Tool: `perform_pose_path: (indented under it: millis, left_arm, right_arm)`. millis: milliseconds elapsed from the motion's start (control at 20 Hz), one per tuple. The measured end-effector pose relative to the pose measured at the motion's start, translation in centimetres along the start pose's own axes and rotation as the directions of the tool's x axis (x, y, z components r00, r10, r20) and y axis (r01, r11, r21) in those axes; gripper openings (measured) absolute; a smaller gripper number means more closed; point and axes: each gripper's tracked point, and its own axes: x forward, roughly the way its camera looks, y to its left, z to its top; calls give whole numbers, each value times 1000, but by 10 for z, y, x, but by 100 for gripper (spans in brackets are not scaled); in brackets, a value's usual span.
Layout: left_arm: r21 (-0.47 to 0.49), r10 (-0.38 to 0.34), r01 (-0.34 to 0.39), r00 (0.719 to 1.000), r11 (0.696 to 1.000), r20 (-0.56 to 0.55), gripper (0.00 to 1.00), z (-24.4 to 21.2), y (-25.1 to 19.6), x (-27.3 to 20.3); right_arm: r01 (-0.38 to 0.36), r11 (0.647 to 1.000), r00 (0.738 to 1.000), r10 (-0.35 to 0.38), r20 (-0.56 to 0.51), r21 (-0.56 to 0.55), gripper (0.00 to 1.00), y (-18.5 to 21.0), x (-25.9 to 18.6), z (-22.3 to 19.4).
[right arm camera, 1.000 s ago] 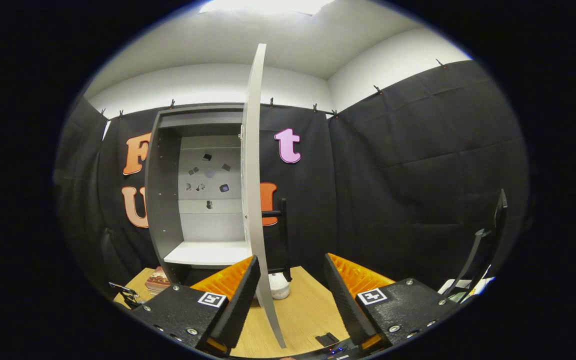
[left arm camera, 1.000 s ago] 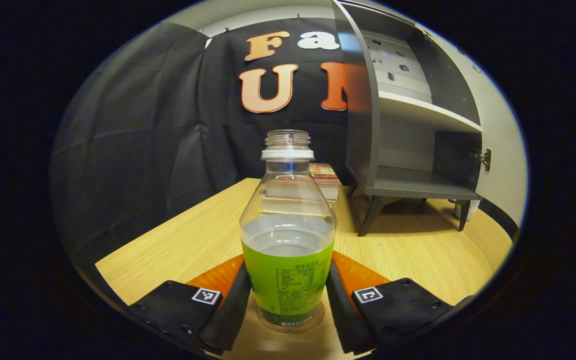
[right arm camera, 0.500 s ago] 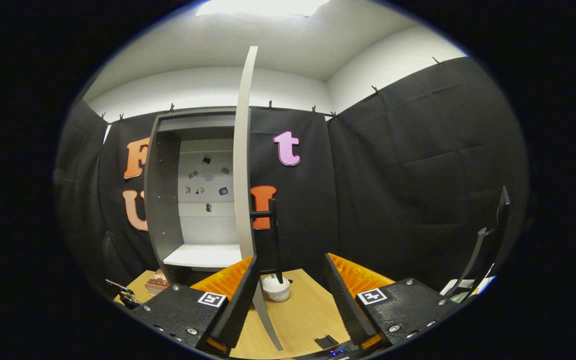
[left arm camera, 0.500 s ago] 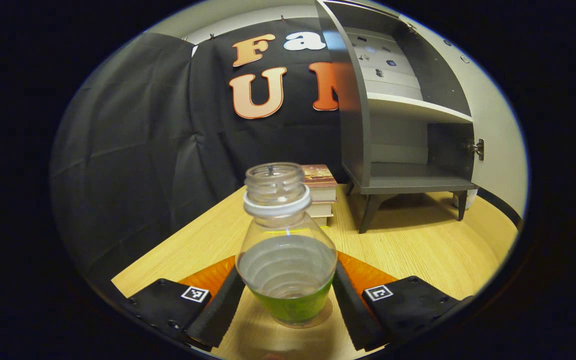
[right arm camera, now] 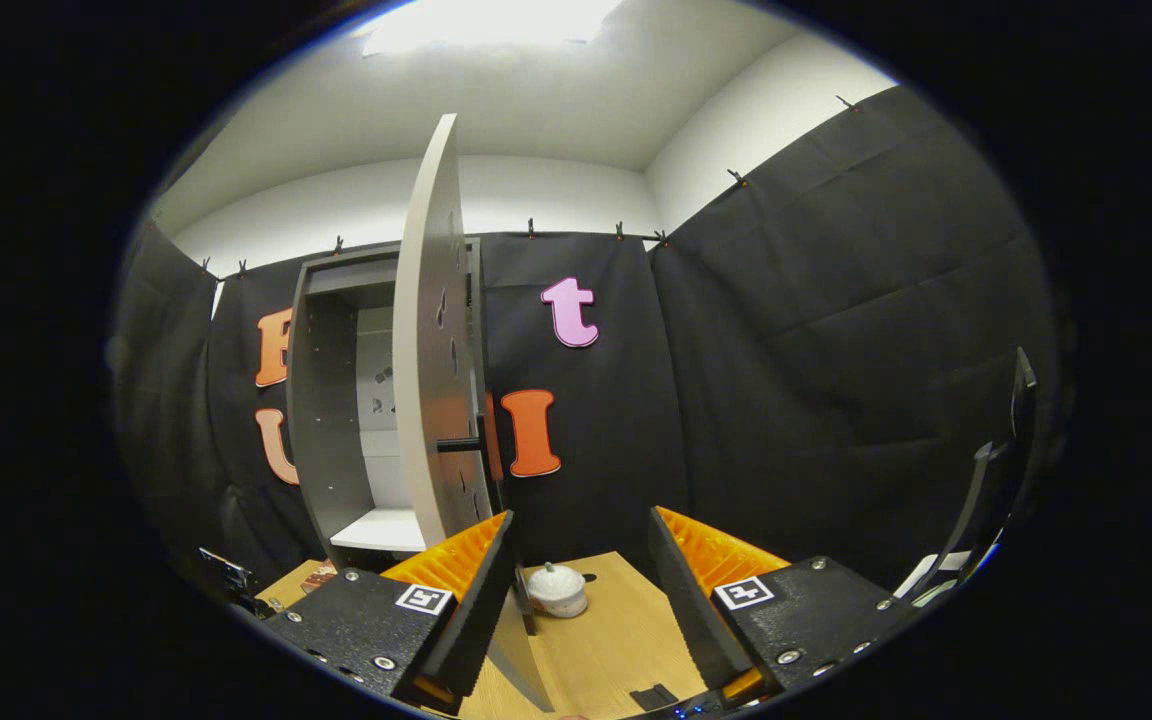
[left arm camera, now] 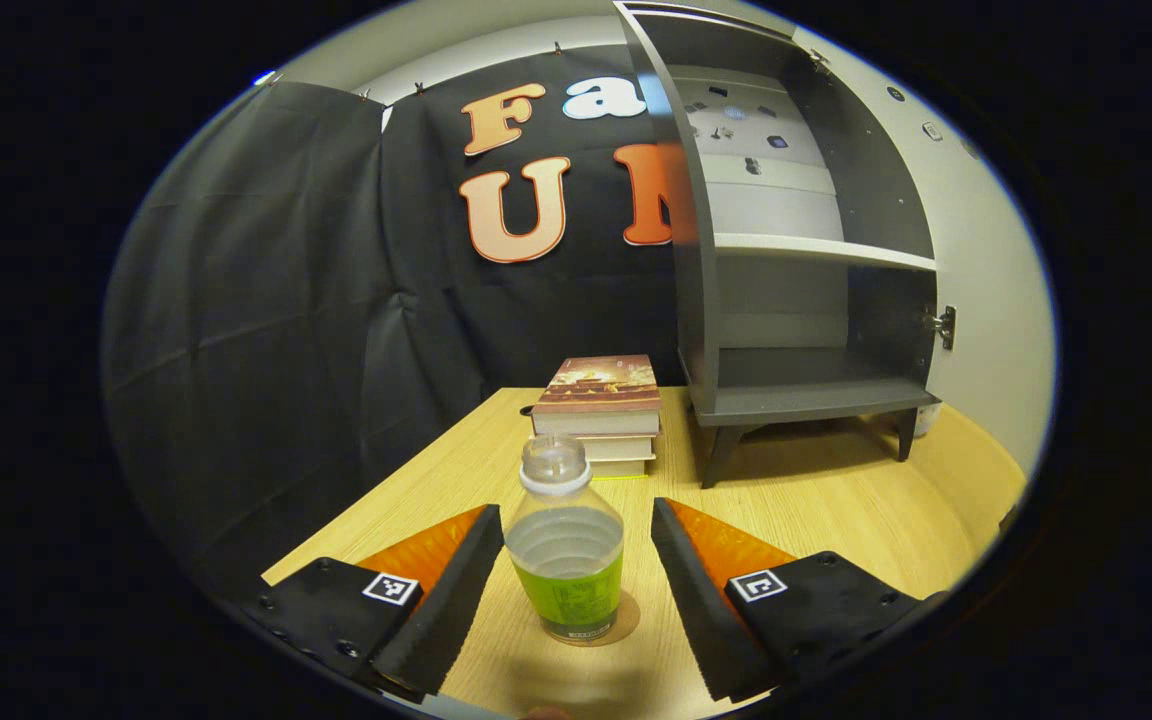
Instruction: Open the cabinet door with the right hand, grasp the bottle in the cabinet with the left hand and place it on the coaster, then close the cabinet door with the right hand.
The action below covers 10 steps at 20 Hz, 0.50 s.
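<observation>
Black cloth walls off the booth, and a pale wooden worktop [left arm camera: 816, 500] carries everything. Between the left gripper [left arm camera: 576, 560] jaws, which stand spread and touch nothing, the bottle [left arm camera: 566, 560] sits upright on the coaster [left arm camera: 626, 622], clear of both. That gap suggests the placing step is done and the hand is free to leave without tipping the uncapped bottle. Beyond it lie stacked books [left arm camera: 598, 412], and behind them to the right the cabinet [left arm camera: 796, 250] stands with its shelves bare, its door [left arm camera: 986, 280] swung out along the right edge of the left gripper view.

The right gripper [right arm camera: 576, 580] jaws are also spread and grip nothing; the door's [right arm camera: 431, 380] lower edge passes just beside the left jaw, with the dark handle [right arm camera: 461, 445] higher up on its far face. From that position the closing push looks ready, though I cannot tell whether a jaw touches the panel. A small white pot [right arm camera: 556, 590] rests on the worktop past the jaws.
</observation>
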Motion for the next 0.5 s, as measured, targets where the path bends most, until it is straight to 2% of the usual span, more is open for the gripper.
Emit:
perform_pose_path:
  millis: [500]
  left_arm:
    - [-13, 55, -54, 996, 998, 72, 96, 63, -4, -42]
  right_arm:
    - [-168, 985, 986, 167, 15, 41, 80, -4, 39, -4]
